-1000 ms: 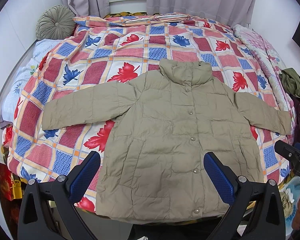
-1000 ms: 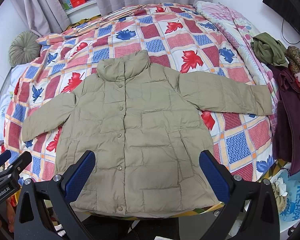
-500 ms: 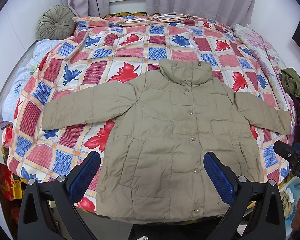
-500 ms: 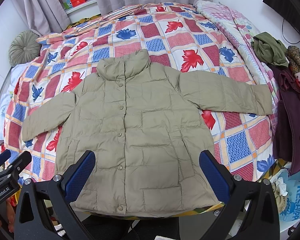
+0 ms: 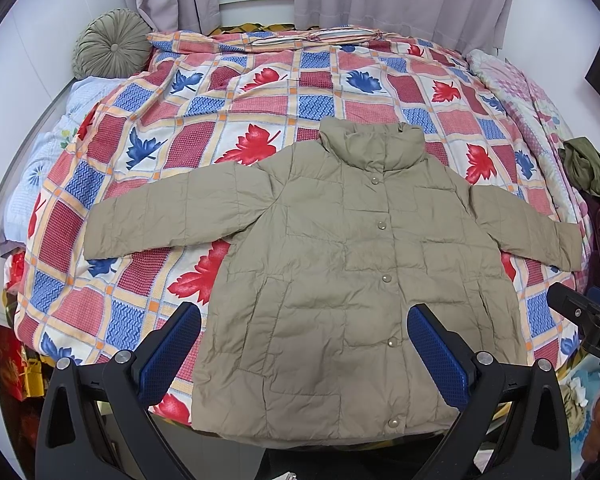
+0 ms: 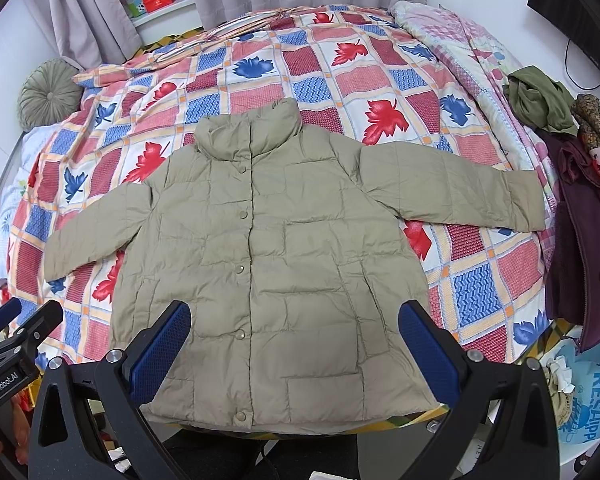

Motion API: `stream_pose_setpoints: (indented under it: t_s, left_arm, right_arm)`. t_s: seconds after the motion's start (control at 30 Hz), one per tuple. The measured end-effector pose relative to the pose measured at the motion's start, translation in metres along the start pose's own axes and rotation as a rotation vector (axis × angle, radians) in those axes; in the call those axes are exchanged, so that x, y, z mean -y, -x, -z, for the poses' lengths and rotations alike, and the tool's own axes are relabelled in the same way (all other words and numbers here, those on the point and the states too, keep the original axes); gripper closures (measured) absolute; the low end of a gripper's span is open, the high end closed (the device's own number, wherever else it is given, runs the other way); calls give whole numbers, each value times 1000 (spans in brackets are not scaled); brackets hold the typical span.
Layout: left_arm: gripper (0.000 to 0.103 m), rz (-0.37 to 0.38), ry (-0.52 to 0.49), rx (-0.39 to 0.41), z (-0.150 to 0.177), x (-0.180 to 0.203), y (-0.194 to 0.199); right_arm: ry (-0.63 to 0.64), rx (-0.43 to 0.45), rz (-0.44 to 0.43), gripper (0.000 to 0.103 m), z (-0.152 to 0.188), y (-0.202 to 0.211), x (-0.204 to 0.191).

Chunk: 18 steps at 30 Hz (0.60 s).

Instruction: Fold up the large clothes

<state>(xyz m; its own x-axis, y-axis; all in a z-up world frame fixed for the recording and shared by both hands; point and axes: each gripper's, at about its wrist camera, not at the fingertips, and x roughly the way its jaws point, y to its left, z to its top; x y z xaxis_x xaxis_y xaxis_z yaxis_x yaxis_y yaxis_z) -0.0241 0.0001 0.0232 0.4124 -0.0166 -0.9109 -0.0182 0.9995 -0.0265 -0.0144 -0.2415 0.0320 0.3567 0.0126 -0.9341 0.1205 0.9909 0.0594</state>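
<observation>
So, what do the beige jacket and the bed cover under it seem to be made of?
The jacket looks like thin quilted synthetic shell, probably nylon or polyester with light padding: stitched panels, fine crinkles, a faint sheen, snap buttons. The bed cover looks like matte printed woven cloth, possibly cotton: flat leaf-and-check print, soft wrinkles, no shine.

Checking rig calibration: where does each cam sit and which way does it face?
Left wrist: on the left gripper at the bed's foot, facing the headboard end; its open blue fingers frame the jacket; right gripper at the right edge.
Right wrist: on the right gripper, facing likewise; left gripper at the left edge.
Shared: jacket, bedspread, cushion.
</observation>
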Motion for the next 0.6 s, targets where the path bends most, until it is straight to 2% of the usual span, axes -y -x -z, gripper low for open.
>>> stream_pose_setpoints:
  t_s: [0.6]
  left_arm:
    - [0, 0, 1, 0, 0, 0, 0]
  right_arm:
    - [1, 0, 1, 0, -1, -2, 0]
